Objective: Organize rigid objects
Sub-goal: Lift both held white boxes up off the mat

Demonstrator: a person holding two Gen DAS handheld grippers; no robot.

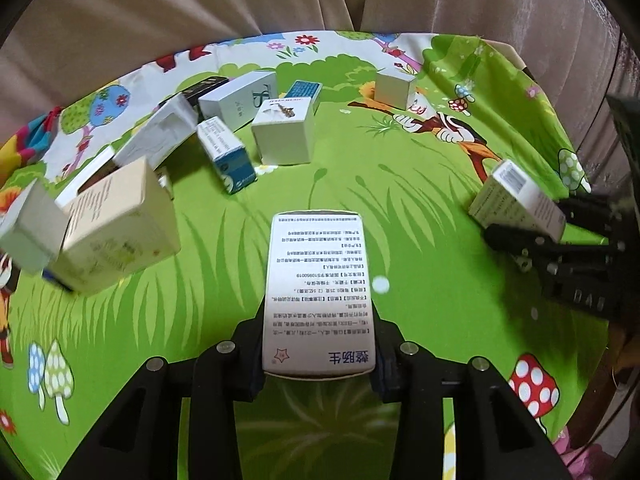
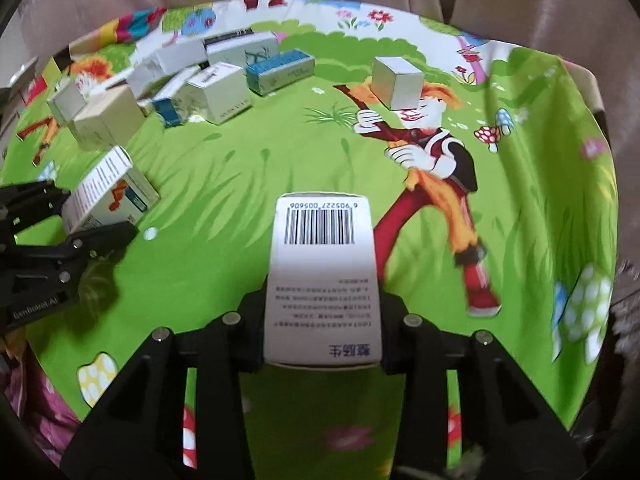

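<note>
Table draped in a green cartoon-print cloth (image 1: pixel 400 184) bears a cluster of small cartons (image 1: pixel 224 120) at far left and one white box (image 1: pixel 394 88) standing apart at far right.

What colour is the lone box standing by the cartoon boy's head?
The lone box is plain white with greyish sides, clearest in the right wrist view.

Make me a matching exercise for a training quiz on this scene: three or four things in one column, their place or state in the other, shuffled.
Things:
1. Box with barcode
2. Box with printed text
3. Plain white cube box
4. Blue and white box

Places:
A. Standing alone at the far side of the cloth, apart from the pile
B. Held in the left tongs
C. Lying on the cloth at the near edge of the box pile
D. Held in the right tongs

Pairs: 1-D, 2-B, 3-A, 4-C
</note>
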